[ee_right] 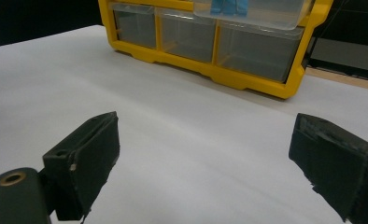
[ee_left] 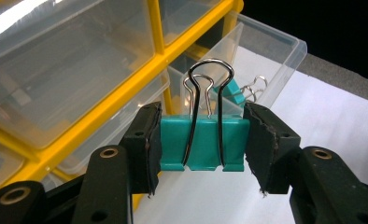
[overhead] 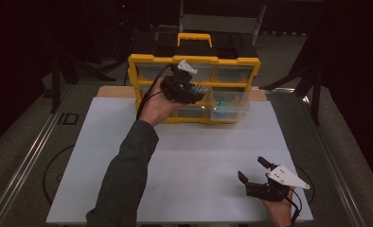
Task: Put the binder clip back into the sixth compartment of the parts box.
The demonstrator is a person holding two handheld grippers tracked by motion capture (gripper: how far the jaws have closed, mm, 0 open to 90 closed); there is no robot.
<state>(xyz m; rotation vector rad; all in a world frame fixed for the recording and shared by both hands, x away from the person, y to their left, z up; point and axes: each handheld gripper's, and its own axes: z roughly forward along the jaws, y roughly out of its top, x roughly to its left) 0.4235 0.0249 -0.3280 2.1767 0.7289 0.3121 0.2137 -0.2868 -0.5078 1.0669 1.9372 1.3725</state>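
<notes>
— Black pads of the left gripper (ee_left: 201, 140) sit closest, clamped on the flat sides of a teal binder clip (ee_left: 201, 142), its wire handles standing up between them. Where is that relative to the yellow organiser (overhead: 194, 87)?

— Right in front of its face, off the table, just beside the clear drawer (ee_left: 261, 58) that is pulled out on the organiser's lower right. Another teal clip (ee_left: 236, 93) already lies inside that drawer.

— So the clip goes in there too?

— That's my reading. To do it well, carry the clip over the drawer's near wall and well inside the rim before letting go. Lower it close to the drawer floor so it doesn't bounce out, and keep the wire handles off the plastic edge.

— And the right gripper (overhead: 259, 171)?

— Released, with nothing between its wide-spread jaws, resting low over the white table sheet (overhead: 184, 161), well apart from the organiser, toward its front right. It could steady the drawer if it starts sliding.
</notes>
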